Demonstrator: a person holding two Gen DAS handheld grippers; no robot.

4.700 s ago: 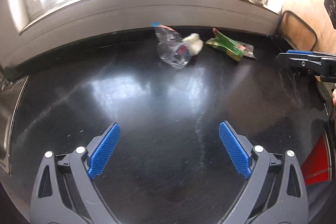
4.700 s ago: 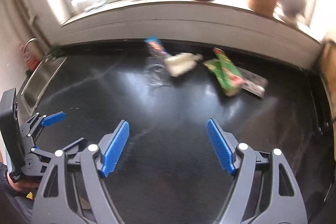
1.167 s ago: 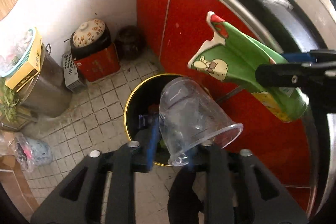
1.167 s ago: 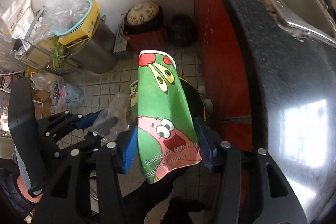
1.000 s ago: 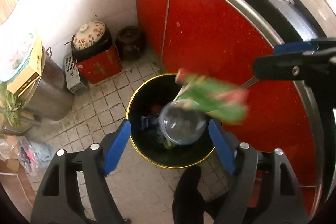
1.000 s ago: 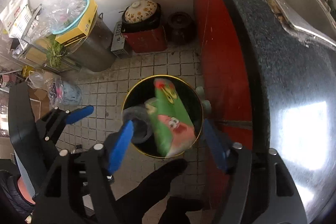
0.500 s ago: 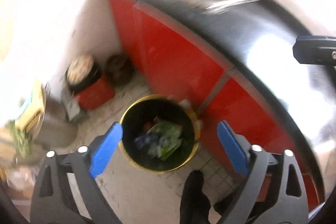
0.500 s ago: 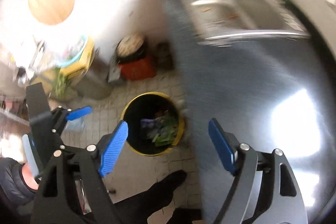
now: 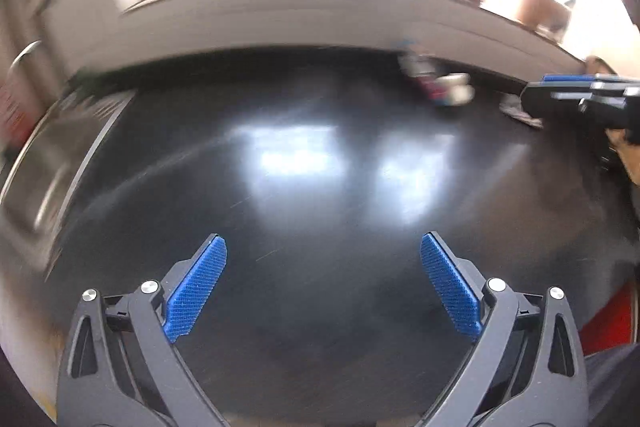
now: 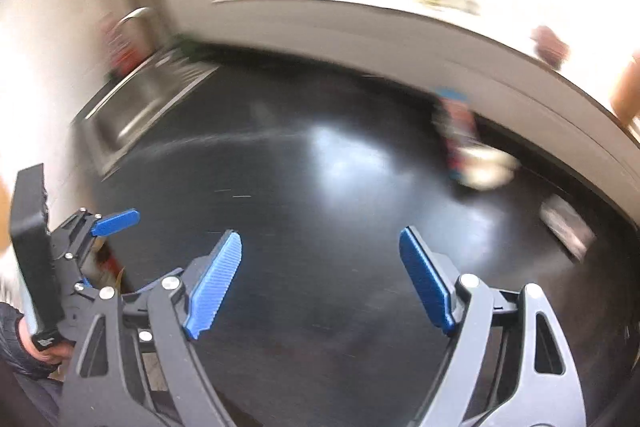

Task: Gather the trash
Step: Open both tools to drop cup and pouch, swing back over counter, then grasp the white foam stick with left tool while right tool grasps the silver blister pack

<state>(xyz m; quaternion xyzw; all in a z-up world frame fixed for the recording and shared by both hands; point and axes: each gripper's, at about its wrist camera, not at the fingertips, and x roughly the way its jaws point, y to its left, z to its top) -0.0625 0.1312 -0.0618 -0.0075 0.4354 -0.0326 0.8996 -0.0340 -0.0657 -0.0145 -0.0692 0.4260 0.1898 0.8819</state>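
Note:
Motion blurs both views. My left gripper [image 9: 322, 239] hovers open over the black counter [image 9: 320, 307] with nothing between its blue pads. My right gripper [image 10: 320, 233] is open and bare too; it also shows edge-on as the right gripper [image 9: 548, 91] in the left wrist view. At the counter's back lie a blue-and-red wrapper [image 9: 424, 79], a white crumpled wad [image 9: 456, 91] and a grey wrapper [image 9: 520, 115]. The right wrist view shows the same wrapper [image 10: 456, 123], wad [image 10: 486, 169] and grey wrapper [image 10: 566, 225], all far beyond the fingers.
A steel sink [image 9: 44, 163] is set into the counter at the left, with a curved tap [image 10: 134, 15] behind it. Jars and a brown pot [image 9: 540, 3] stand on the bright windowsill. A red cabinet front [image 9: 608, 319] shows past the counter's near right edge.
Both grippers opened over the floor bin; the clear cup and the green packet dropped into it. Both hands then swung up and round to face the counter.

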